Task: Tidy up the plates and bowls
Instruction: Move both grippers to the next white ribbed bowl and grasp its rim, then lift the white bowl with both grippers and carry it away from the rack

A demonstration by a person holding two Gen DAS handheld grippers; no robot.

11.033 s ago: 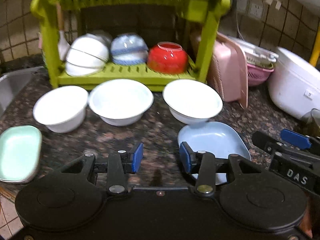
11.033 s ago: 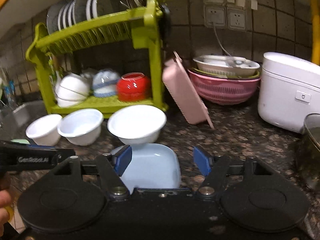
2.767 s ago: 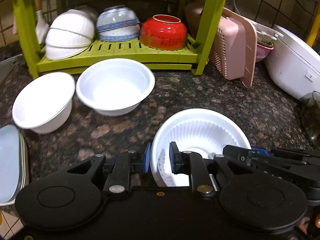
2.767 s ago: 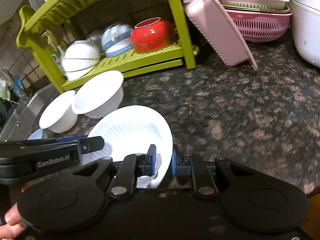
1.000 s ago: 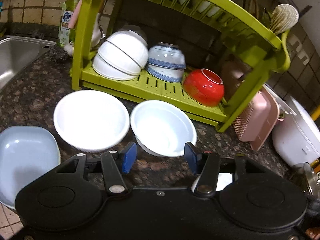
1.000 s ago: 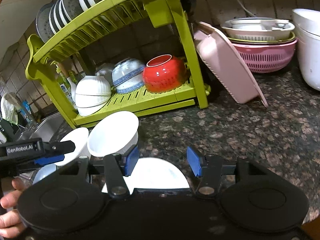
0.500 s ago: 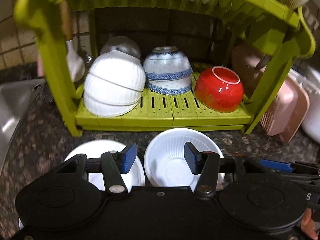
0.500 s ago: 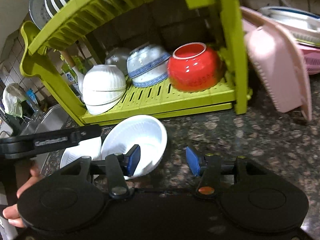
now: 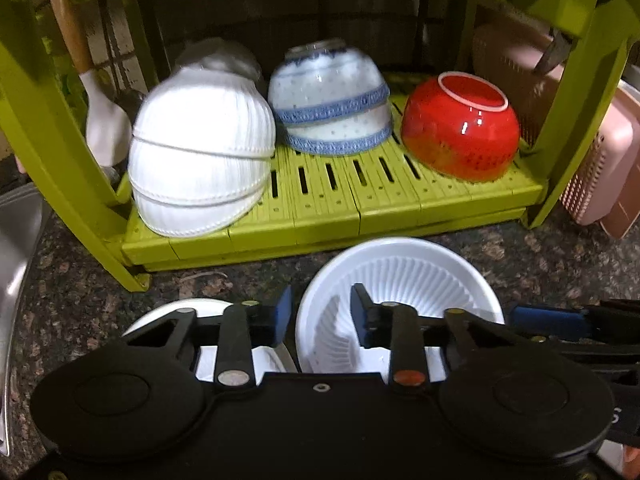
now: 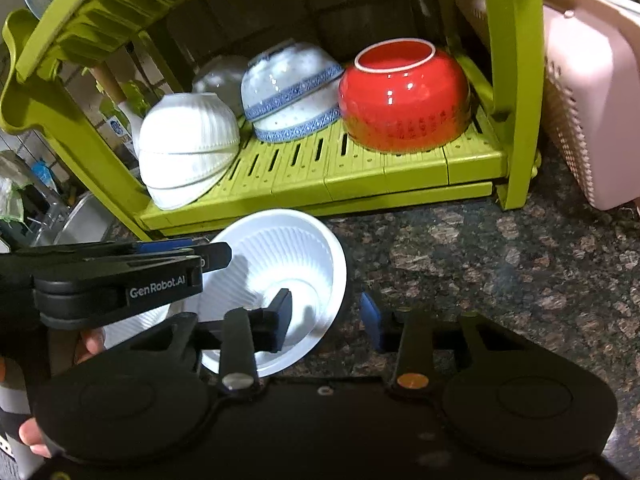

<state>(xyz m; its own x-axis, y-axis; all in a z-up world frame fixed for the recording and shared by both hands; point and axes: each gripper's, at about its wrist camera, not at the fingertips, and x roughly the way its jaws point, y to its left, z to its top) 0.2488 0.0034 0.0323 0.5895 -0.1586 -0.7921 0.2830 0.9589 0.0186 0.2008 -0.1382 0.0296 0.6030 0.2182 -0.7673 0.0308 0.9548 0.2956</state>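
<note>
**Ribbed white bowl straddled from both sides at the counter's near edge**

A ribbed white bowl (image 9: pixel 400 276) is seen on the granite counter (image 10: pixel 500 256), just in front of the lower shelf of the green dish rack (image 9: pixel 320 208). The left gripper (image 9: pixel 320 312) is held with its fingers spread, the bowl's left rim lying between the blue pads without being visibly pinched. The right gripper (image 10: pixel 326 312) is likewise spread, one finger placed inside the bowl and the other outside its right rim; contact with the pads cannot be confirmed. A second white bowl (image 9: pixel 192 312) is seen touching or just beside the first, on its left, largely hidden by the left gripper.

On the rack's lower shelf, stacked white bowls (image 9: pixel 200 160) are leaned at the left end, blue-patterned bowls (image 9: pixel 328 100) are set upturned in the middle, and a red bowl (image 9: pixel 460 128) is laid tilted at the right end. A pink basket (image 10: pixel 592 92) is propped beside the rack's right leg.

The wording "GenRobot.AI" is read on the left gripper's side in the right wrist view. A person's fingers (image 10: pixel 90 344) are seen beneath it.
</note>
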